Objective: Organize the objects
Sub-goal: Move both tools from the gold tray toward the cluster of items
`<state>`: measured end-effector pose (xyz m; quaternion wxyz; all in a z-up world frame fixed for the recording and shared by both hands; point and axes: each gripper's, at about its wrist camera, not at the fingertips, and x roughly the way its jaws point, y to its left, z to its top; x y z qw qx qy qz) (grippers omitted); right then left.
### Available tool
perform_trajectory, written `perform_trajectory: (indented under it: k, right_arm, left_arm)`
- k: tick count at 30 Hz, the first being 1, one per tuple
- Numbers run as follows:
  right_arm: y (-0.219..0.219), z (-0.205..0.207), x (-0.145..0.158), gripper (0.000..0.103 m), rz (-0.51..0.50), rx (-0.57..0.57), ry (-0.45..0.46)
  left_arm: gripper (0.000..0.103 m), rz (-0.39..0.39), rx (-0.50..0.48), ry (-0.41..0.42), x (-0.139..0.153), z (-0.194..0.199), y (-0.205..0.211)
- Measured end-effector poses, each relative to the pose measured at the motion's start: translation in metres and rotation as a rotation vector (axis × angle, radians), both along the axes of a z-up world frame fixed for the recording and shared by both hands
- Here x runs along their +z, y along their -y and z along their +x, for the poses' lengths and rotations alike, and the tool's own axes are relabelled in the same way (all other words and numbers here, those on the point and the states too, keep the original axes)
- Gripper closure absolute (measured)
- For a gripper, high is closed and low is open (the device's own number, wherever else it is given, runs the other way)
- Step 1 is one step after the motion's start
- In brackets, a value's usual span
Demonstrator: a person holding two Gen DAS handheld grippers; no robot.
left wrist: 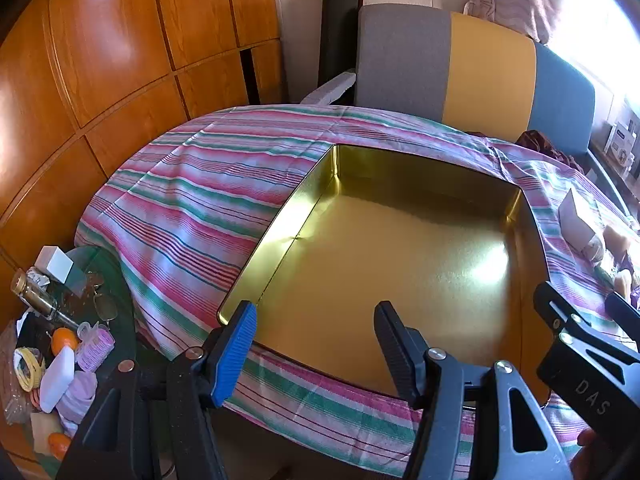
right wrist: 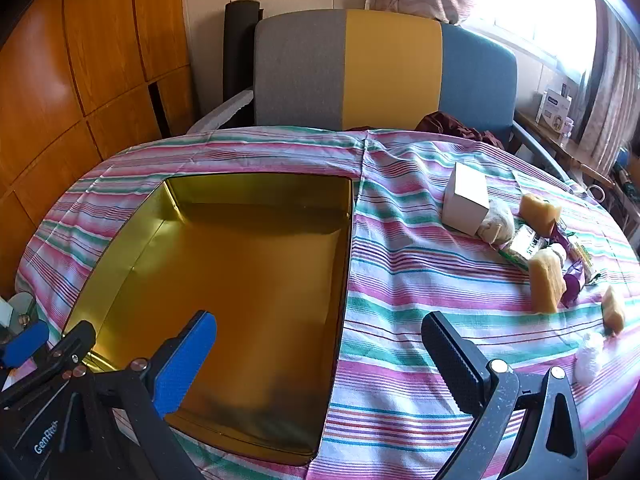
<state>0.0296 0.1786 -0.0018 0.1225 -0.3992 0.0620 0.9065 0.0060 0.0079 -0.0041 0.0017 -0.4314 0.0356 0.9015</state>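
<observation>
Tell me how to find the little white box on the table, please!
Start at the big gold tin lying open on the striped tablecloth, then look to the right of it, toward the window. The white box stands at the far end of the little pile of things there. It is the only plain white thing with square corners; its neighbours are yellow sponge pieces and soft lumpy bits.

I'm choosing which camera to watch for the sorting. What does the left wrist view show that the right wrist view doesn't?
Only the left wrist view: a cluttered glass side table with an orange.

Only the right wrist view: the full pile of yellow sponge blocks beside a small white box.

Both: the empty gold metal tin on the striped tablecloth, both grippers open.
</observation>
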Motion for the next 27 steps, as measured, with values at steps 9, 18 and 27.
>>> perform_trajectory:
  k: [9,18,27]
  right_arm:
    - [-0.002,0.003,0.003,0.000,0.003,-0.001,-0.004]
    - [-0.029,0.006,0.015,0.000,0.081,-0.036,0.023]
    - [-0.105,0.058,0.025,0.000,0.034,-0.088,-0.068]
  left_arm:
    - [0.041,0.004,0.000,0.010,-0.002,0.000,-0.001]
    - [0.041,0.068,-0.057,0.047,-0.007,0.001,-0.006]
    - [0.041,0.284,-0.202,0.086,-0.011,0.016,-0.020]
